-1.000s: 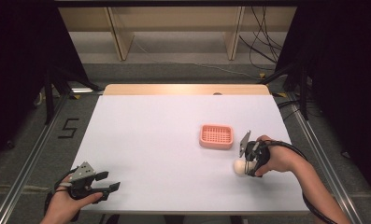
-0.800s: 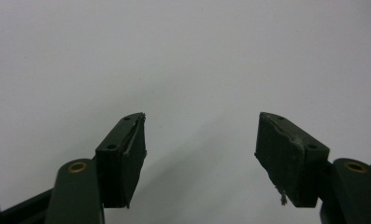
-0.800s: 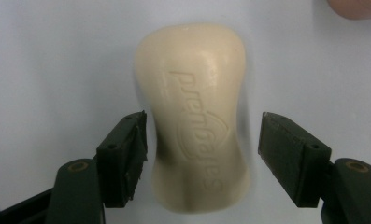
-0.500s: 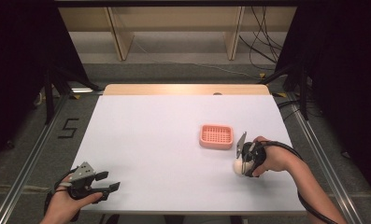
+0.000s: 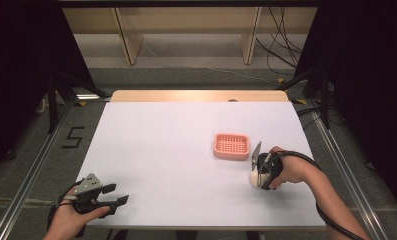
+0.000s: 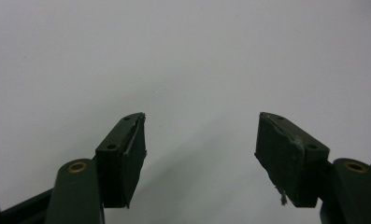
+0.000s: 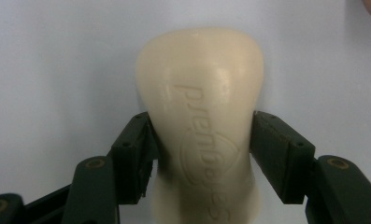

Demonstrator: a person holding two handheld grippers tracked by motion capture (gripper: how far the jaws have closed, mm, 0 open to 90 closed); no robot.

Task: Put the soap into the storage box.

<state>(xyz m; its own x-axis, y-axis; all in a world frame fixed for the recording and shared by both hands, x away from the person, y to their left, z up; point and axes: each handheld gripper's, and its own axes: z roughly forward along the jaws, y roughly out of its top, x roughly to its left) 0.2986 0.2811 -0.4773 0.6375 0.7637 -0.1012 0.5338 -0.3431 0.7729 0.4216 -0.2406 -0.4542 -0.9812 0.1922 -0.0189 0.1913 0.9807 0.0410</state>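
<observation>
**Right gripper closes on soap**

Right gripper jaws have just been closing, and the cream, oval soap bar with embossed lettering is now pinched between them, just beside the pink slotted plastic soap dish. Being smooth and rounded, the bar could be squeezed out sideways if lifted hastily.

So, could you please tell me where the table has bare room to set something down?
The white table is bare left of the pink slotted plastic tray, up to the left gripper. It is crowded around the right gripper, closing on the cream soap bar.
</observation>
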